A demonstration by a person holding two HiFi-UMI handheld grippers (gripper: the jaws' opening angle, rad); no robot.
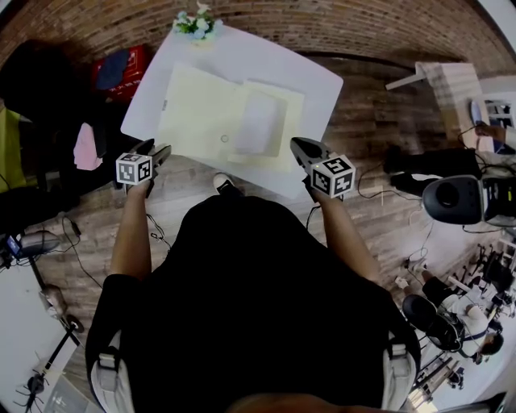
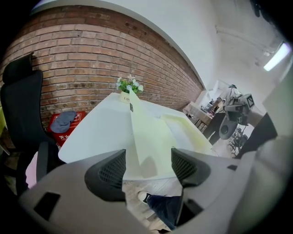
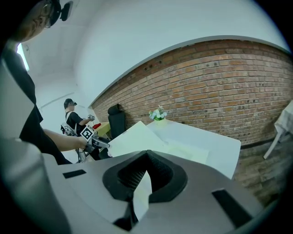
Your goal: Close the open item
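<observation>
A white counter [image 1: 282, 64] stands before a brick wall, with a pale yellow folder [image 1: 201, 113] lying open across it near the person's edge. Its left cover looks tilted upward. The right tool [image 1: 298, 145] is clamped on the folder's near right edge, probably pinning it so it cannot slide. The left tool [image 1: 160, 150] hangs just off the folder's left side, jaws wide apart and empty, seemingly ready to take that cover and fold it over. A small pot of flowers [image 1: 196, 24] sits at the far edge.

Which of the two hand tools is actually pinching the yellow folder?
The right tool: its jaws are shut on the yellow folder at its edge. The left tool has its jaws wide apart, holding nothing.
</observation>
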